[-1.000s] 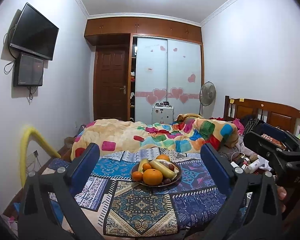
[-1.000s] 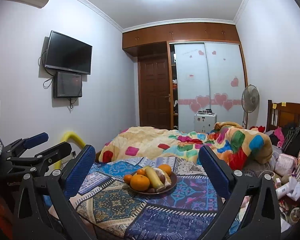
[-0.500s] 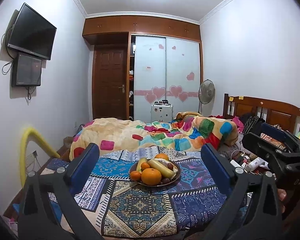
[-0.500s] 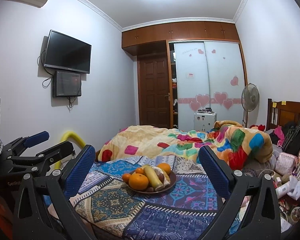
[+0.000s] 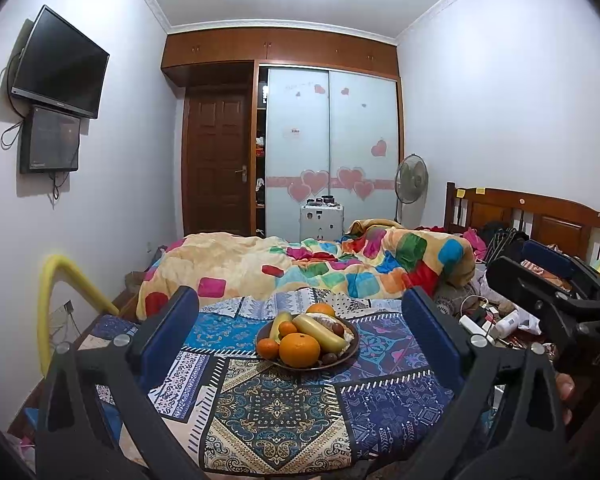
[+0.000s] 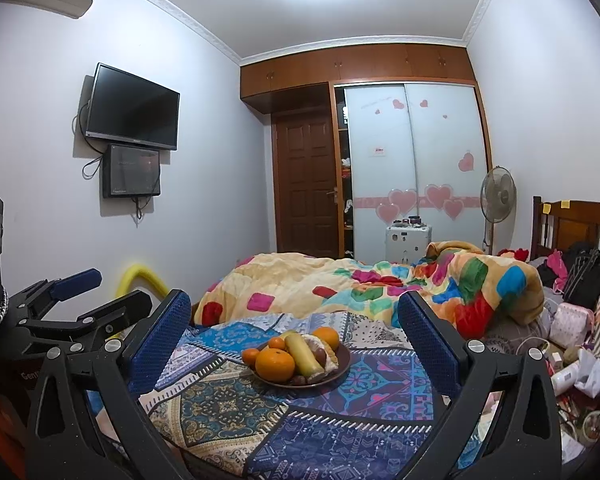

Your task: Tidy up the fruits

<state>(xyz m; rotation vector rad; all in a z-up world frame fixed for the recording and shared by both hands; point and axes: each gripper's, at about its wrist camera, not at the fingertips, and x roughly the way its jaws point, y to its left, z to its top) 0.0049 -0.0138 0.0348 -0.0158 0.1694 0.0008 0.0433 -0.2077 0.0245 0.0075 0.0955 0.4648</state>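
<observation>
Mid-cloth sits fruit plate (image 5: 350,354), w/ both grippers (image 5: 300,320) (image 6: 294,322) spread wide, nothing held.

A bed with a wooden headboard (image 5: 540,216) is covered by a crumpled quilt (image 5: 300,264) of coloured patches, and at the near side of the bed a patchwork cloth (image 5: 276,408) in blues and creams is spread flat. On the wall left of the bed a dark television (image 5: 60,64) is mounted, with a smaller dark screen (image 5: 50,145) fixed just under it, and a yellow tube (image 5: 56,280) is seen bent low beside the bed on that side. Beyond the bed a brown door (image 6: 306,184) is set next to sliding wardrobe panels (image 6: 414,164) marked with pink hearts, with a white case (image 6: 408,242) and a standing fan (image 6: 498,196) placed before them.
</observation>
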